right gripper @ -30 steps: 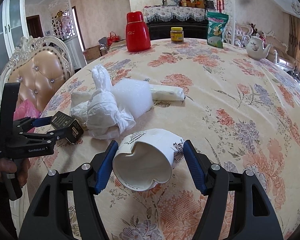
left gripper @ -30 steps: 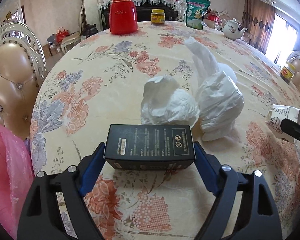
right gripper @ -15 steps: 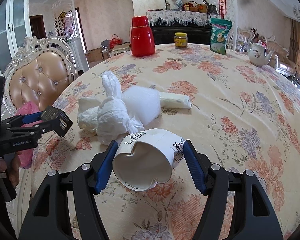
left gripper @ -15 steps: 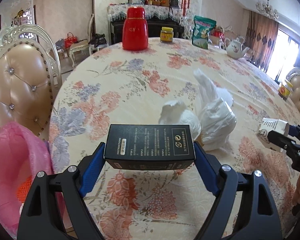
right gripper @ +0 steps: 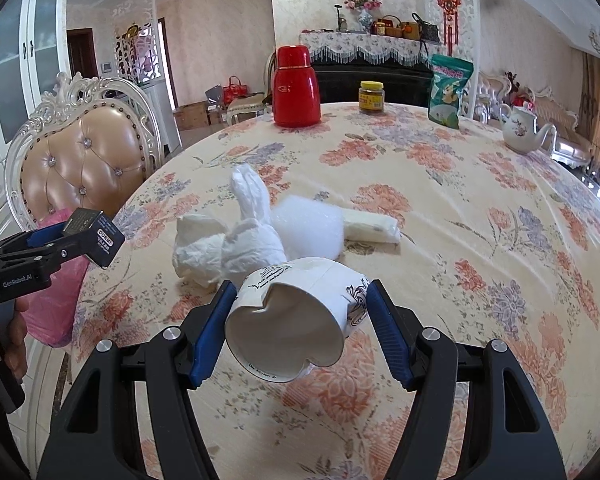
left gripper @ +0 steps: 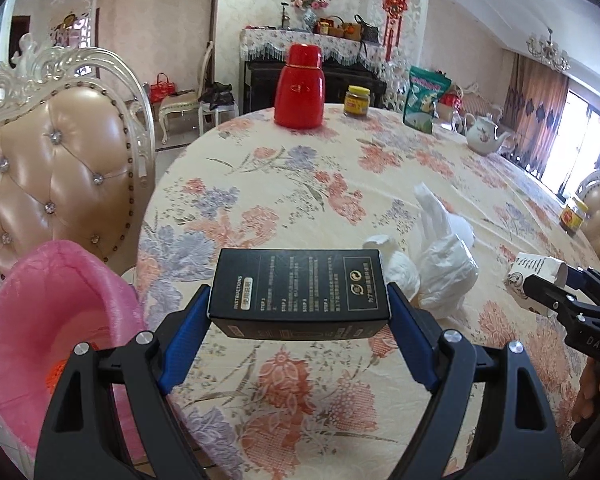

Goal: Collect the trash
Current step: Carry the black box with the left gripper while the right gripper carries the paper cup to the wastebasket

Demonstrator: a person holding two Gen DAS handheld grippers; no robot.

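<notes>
My left gripper (left gripper: 299,312) is shut on a black cardboard box (left gripper: 300,288), held crosswise above the table's left edge. The same black box (right gripper: 94,236) shows at the left of the right wrist view. My right gripper (right gripper: 300,312) is shut on a squashed white paper cup (right gripper: 296,312), its mouth facing the camera. That paper cup (left gripper: 534,280) appears at the right of the left wrist view. A pink trash bag (left gripper: 40,320) gapes open below left, beside the table. Crumpled white tissue (right gripper: 198,244), a knotted white plastic bag (right gripper: 252,236), white foam (right gripper: 312,224) and a rolled wrapper (right gripper: 374,226) lie on the table.
The round table wears a flowered cloth (left gripper: 292,184). At its far side stand a red thermos (left gripper: 299,88), a yellow-lidded jar (left gripper: 357,101), a green snack bag (left gripper: 422,104) and a teapot (left gripper: 485,135). A padded chair (left gripper: 56,176) stands left; another jar (left gripper: 574,216) sits at the right.
Both grippers rose and drew back from the table with their loads. The left one swung left, bringing the pink bag and the chair further into view.
</notes>
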